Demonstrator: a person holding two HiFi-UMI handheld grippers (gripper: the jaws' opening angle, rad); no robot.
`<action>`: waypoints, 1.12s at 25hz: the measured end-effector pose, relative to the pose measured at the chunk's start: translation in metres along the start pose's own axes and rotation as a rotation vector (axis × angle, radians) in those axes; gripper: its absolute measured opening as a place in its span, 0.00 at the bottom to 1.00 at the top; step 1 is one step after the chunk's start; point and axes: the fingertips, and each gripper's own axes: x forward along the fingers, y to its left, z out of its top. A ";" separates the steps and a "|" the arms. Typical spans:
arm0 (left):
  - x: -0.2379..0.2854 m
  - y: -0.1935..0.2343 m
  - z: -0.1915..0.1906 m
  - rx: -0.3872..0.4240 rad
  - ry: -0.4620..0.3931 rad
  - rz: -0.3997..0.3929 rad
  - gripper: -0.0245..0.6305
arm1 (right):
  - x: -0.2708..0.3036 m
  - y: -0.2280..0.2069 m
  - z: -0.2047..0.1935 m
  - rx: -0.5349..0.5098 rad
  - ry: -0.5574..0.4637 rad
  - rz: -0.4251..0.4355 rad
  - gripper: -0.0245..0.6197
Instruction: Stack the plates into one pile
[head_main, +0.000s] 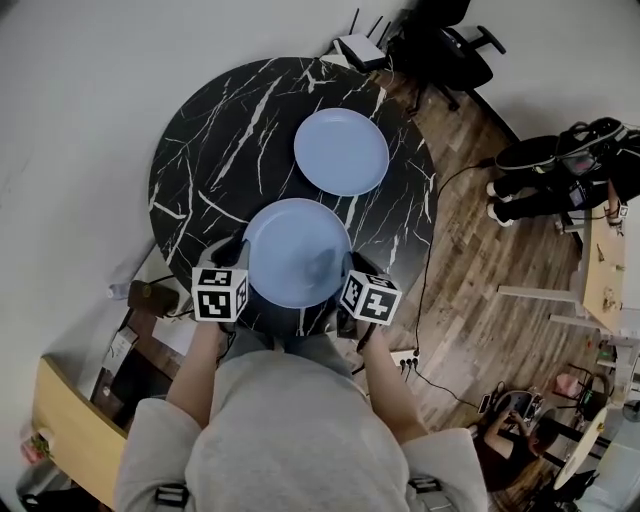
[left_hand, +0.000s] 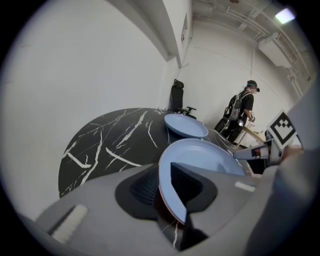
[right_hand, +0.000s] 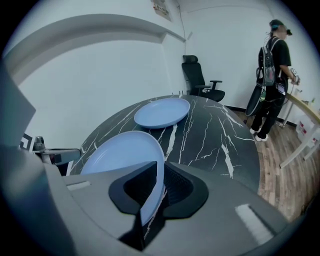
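Two light blue plates lie on a round black marble table (head_main: 205, 170). The far plate (head_main: 341, 151) rests flat near the table's back right, also seen as the far plate (left_hand: 186, 125) and the far plate (right_hand: 162, 112). The near plate (head_main: 296, 252) is at the front edge, close to my body. My left gripper (head_main: 238, 255) is shut on its left rim, and the rim runs between the jaws of the left gripper (left_hand: 165, 187). My right gripper (head_main: 350, 268) is shut on the opposite rim, with the plate edge tilted between the jaws of the right gripper (right_hand: 159, 185).
A black office chair (head_main: 450, 45) and a white router (head_main: 358, 48) stand behind the table. A person (head_main: 560, 170) stands on the wooden floor at the right beside a light wooden desk (head_main: 600, 280). Cables and a power strip (head_main: 405, 360) lie on the floor.
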 end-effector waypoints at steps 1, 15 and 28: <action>0.000 0.001 0.009 0.005 -0.016 -0.004 0.24 | -0.002 0.001 0.005 0.017 -0.019 0.005 0.09; 0.001 -0.020 0.137 0.167 -0.198 -0.171 0.13 | -0.045 0.021 0.088 0.081 -0.286 0.061 0.04; 0.041 -0.029 0.206 0.205 -0.228 -0.350 0.13 | -0.060 0.011 0.140 0.152 -0.446 -0.066 0.04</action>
